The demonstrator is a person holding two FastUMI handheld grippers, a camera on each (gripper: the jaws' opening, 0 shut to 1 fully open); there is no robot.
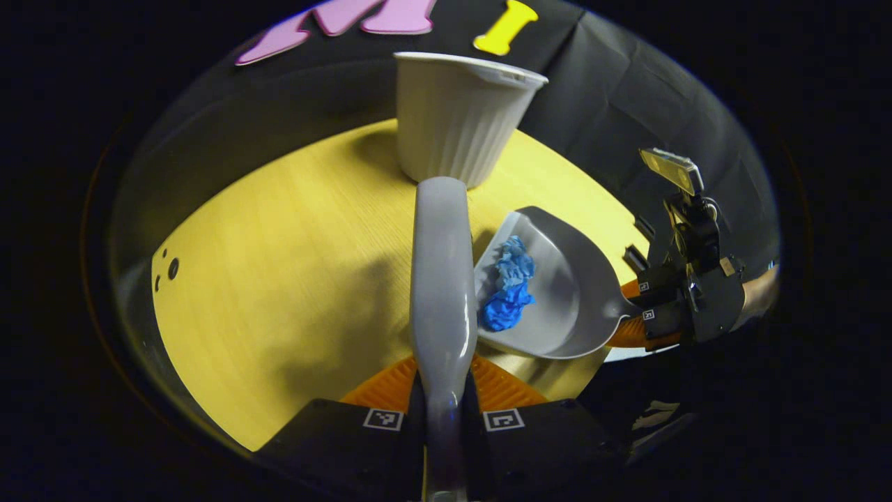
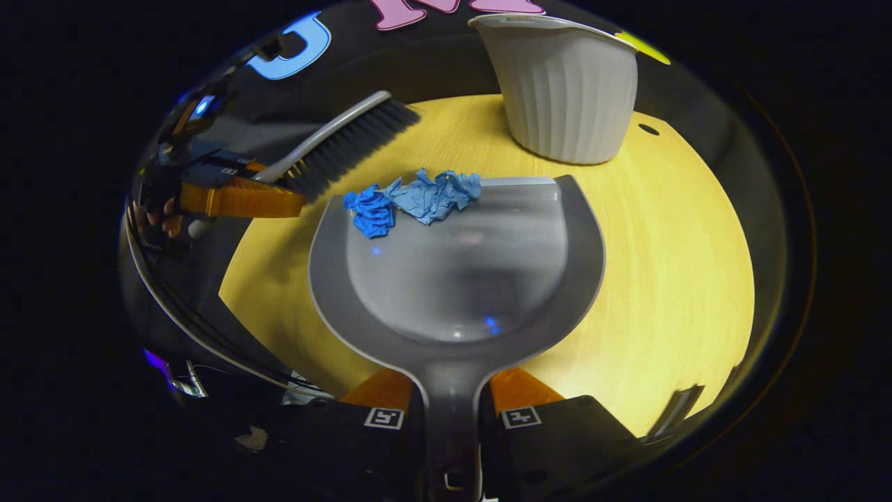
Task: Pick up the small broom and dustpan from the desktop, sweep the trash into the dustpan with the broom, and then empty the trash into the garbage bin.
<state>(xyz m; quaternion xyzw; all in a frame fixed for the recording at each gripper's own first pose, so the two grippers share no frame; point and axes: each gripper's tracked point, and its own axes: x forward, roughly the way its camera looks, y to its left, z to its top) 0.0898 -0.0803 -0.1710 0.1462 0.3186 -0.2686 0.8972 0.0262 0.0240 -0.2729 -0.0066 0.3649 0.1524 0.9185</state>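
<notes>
Sweeping looks done: the left gripper (image 1: 443,411) clamps the broom (image 1: 439,279), the right gripper (image 2: 451,411) clamps the dustpan (image 2: 453,279), blue trash (image 2: 411,202) at its lip. Next, tip it into the bin (image 2: 564,90) at 12 o'clock.

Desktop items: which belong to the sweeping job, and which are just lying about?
Job:
broom, in left gripper
dustpan, in right gripper
blue crumpled trash at dustpan's front lip
white ribbed garbage bin

Lying about:
nothing else on the desktop
</notes>
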